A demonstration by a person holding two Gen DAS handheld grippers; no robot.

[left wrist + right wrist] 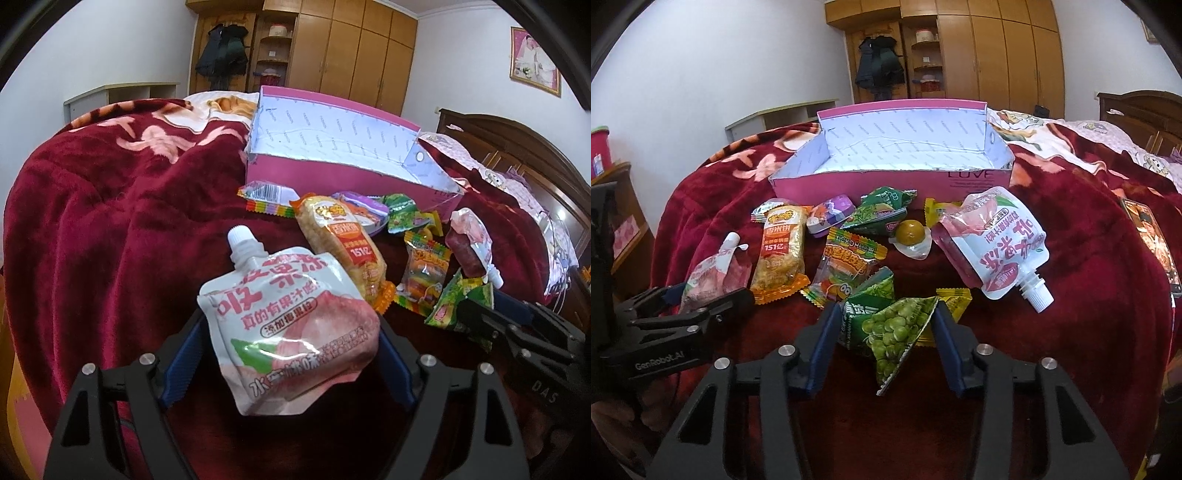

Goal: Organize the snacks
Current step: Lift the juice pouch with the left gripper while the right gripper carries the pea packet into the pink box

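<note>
- Pink box: on red blanket, nothing visible inside.
- Left gripper: clamps peach jelly pouch.
- Right gripper: pads press green pea packet.

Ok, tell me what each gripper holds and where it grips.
Left gripper: peach jelly pouch, by its lower side edges. Right gripper: green pea packet, by its side edges.
</note>
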